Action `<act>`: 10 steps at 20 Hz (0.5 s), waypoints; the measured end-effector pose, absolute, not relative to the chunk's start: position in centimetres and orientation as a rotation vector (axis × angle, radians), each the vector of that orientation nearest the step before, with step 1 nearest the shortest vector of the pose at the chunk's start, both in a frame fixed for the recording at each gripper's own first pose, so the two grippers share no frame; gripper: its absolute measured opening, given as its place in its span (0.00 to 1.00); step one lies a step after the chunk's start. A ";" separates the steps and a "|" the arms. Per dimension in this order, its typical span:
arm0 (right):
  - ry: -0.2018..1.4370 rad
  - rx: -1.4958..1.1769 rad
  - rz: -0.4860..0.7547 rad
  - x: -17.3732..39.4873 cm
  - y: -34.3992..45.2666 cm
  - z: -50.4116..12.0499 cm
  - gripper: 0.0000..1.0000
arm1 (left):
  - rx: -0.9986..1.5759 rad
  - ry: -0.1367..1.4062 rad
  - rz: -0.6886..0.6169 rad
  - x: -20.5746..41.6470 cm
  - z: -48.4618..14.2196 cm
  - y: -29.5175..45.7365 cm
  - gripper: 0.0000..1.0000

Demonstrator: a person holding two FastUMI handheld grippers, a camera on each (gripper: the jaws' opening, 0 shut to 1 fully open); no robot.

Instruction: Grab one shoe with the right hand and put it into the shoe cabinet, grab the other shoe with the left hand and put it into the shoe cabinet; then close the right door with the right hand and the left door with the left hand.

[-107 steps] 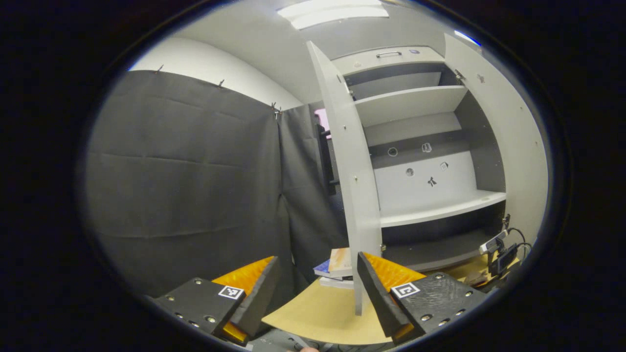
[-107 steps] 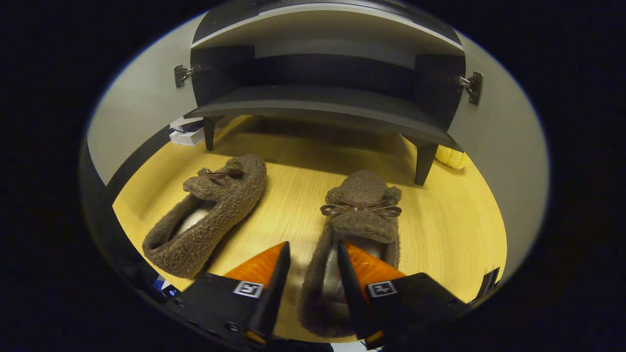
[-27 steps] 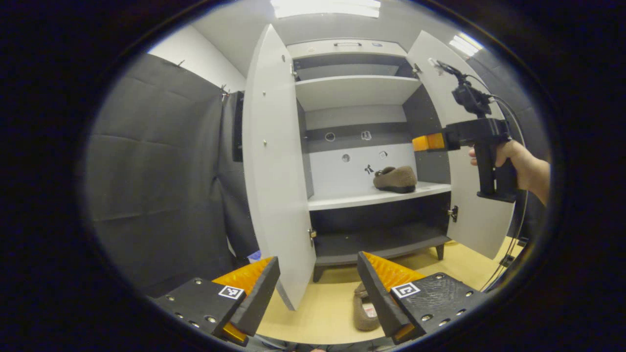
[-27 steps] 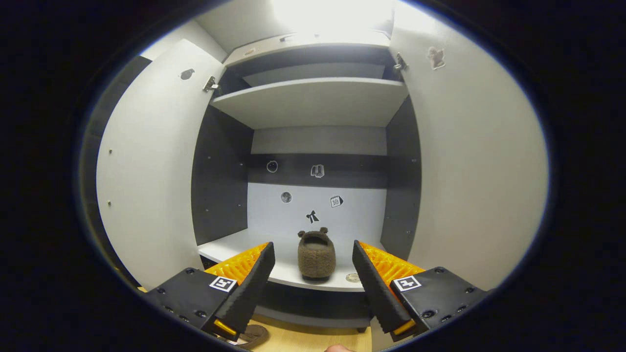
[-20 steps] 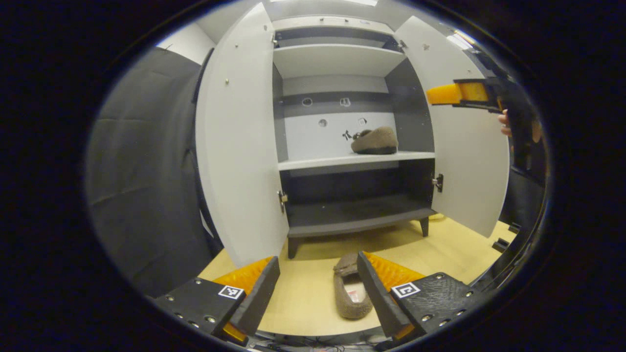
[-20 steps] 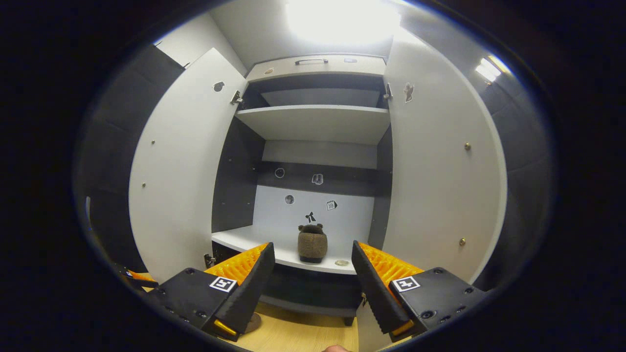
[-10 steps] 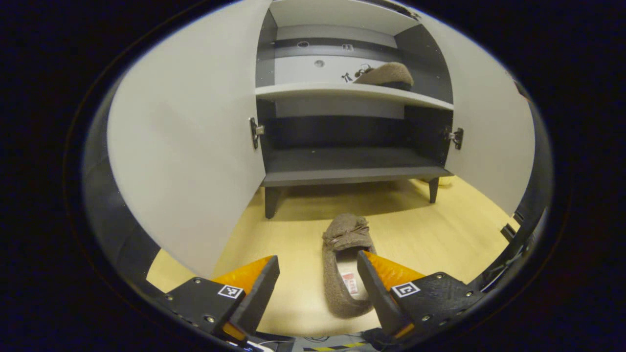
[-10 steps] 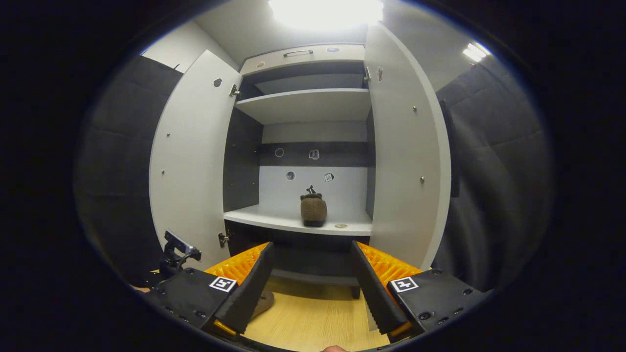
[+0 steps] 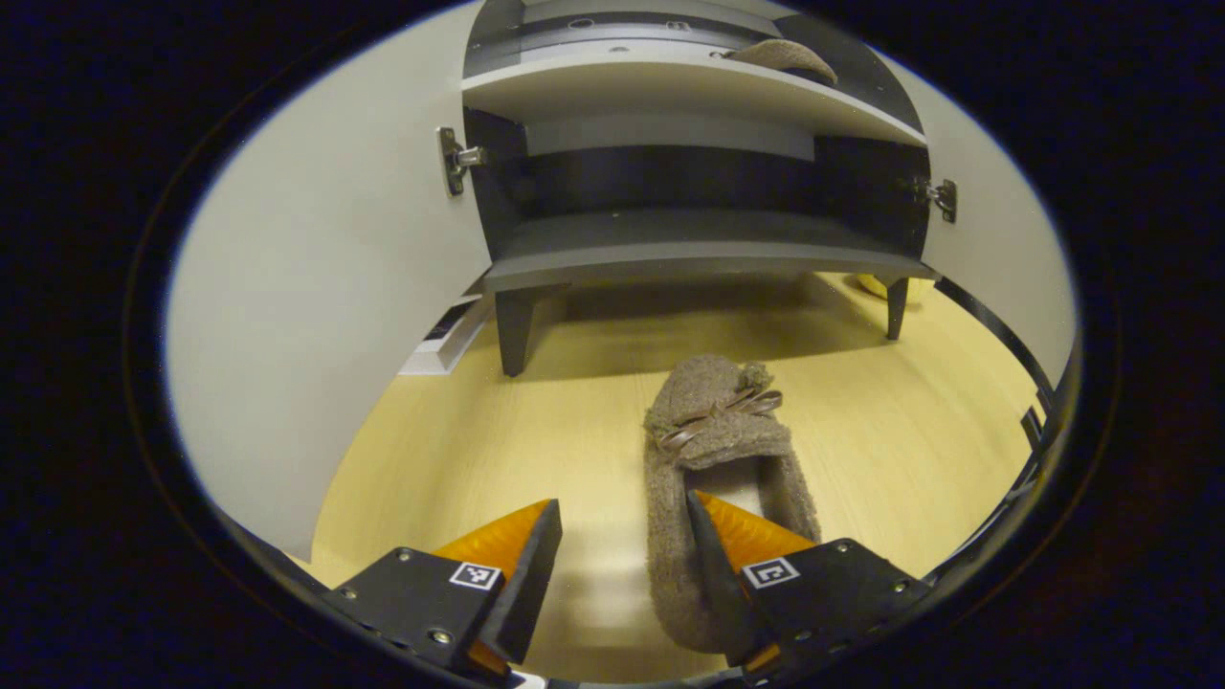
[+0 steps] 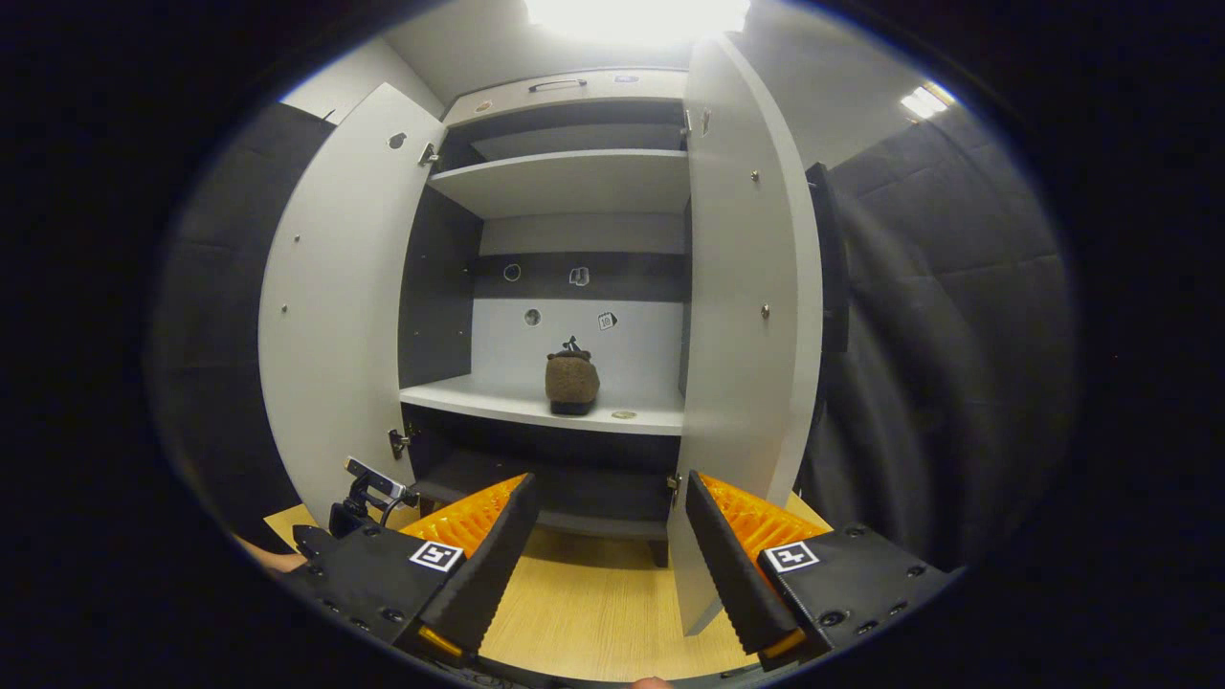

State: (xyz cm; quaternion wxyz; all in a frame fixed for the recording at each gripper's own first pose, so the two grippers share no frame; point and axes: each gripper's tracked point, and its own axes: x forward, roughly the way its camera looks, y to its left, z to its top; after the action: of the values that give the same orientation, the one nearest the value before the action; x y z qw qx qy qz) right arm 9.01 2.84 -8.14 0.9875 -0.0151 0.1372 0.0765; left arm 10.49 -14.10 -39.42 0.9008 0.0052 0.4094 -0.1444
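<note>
A brown fuzzy shoe [image 9: 718, 445] with a bow lies on the wooden floor [image 9: 536, 421] before the open cabinet, toe toward it. My left gripper [image 9: 620, 531] is open and low over the shoe's heel end. Its right finger overlaps the shoe's opening and its left finger stands outside the shoe's left wall. The other shoe [image 10: 572, 380] stands on the white middle shelf [image 10: 478, 397], and its top edge [image 9: 780, 57] shows in the left gripper view. My right gripper [image 10: 612, 536] is open and empty, well back from the cabinet, near the right door [image 10: 746, 316].
Both doors stand wide open: the left door [image 9: 325, 287] close on my left, the right door [image 9: 995, 249] farther off. The dark bottom shelf [image 9: 699, 254] rests on short legs. A stack of books [image 9: 445, 335] lies by the left leg. Black cloth [image 10: 938, 364] hangs right of the cabinet.
My left gripper has dropped and moved forward to the floor shoe, its fingers now at the heel end. My right gripper has drawn back and to the right from the shelf, still open.
</note>
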 end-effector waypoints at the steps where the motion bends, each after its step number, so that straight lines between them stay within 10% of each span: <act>1: 0.280 -0.032 0.153 9.0 2.8 -8.3 0.98 | 0.004 0.863 -0.297 10.3 -39.9 -14.3 0.63; 3: 0.290 -0.034 0.158 9.0 3.0 -8.6 0.98 | -0.025 0.910 -0.332 10.0 -40.8 -15.1 0.69; 5: 0.300 -0.029 0.169 8.9 3.3 -8.9 0.98 | -0.069 0.939 -0.323 9.7 -40.0 -15.5 0.27; 10: 0.313 -0.013 0.177 8.9 3.6 -9.0 0.98 | -0.044 0.914 -0.307 10.1 -39.8 -16.0 0.02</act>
State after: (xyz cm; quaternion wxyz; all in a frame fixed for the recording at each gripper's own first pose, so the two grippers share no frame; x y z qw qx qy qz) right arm 8.92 3.60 -9.00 0.9839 -0.0063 0.1556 0.0882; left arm 10.10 -16.00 -39.81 0.8857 -0.0210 0.4397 -0.1476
